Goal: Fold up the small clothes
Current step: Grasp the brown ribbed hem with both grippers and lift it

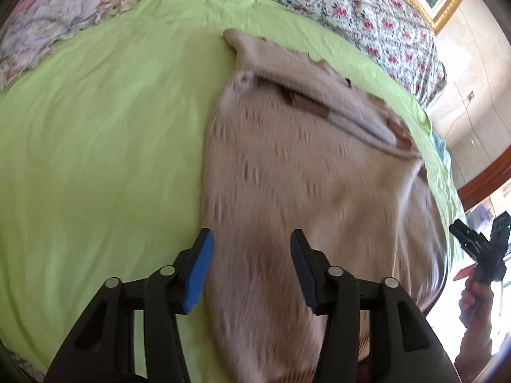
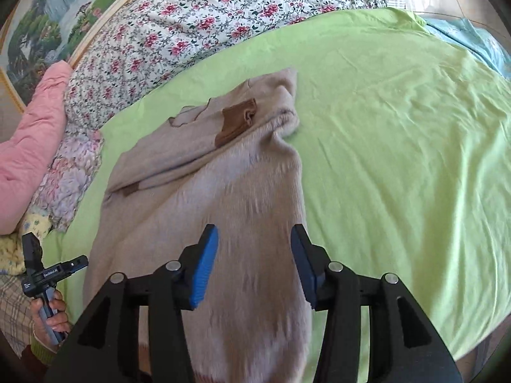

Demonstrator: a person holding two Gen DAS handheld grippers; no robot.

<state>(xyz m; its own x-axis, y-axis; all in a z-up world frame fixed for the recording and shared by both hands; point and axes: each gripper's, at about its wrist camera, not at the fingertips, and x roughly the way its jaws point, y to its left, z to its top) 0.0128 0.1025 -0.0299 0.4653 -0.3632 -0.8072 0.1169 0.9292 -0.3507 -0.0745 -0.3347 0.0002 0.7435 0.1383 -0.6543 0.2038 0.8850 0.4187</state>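
Both spread claws (image 1: 252, 271) (image 2: 255, 266) hang over beige sweater (image 2: 204, 191).

beige sweater (image 1: 287, 191) near hem motion-blurred, lower edge cut off; framed painting (image 2: 48, 16) cropped

surface i'm working over: bed under a green sheet (image 2: 399, 134), lightly wrinkled. on it, a beige sweater (image 2: 242, 191) spread out, upper part folded over, brown patch (image 2: 236, 121) facing up. floral quilt (image 2: 223, 16) lies along the far edge. pink pillow (image 2: 28, 146) and pale floral pillow (image 1: 57, 16) at one side. blue cloth (image 2: 472, 41) at the far corner.
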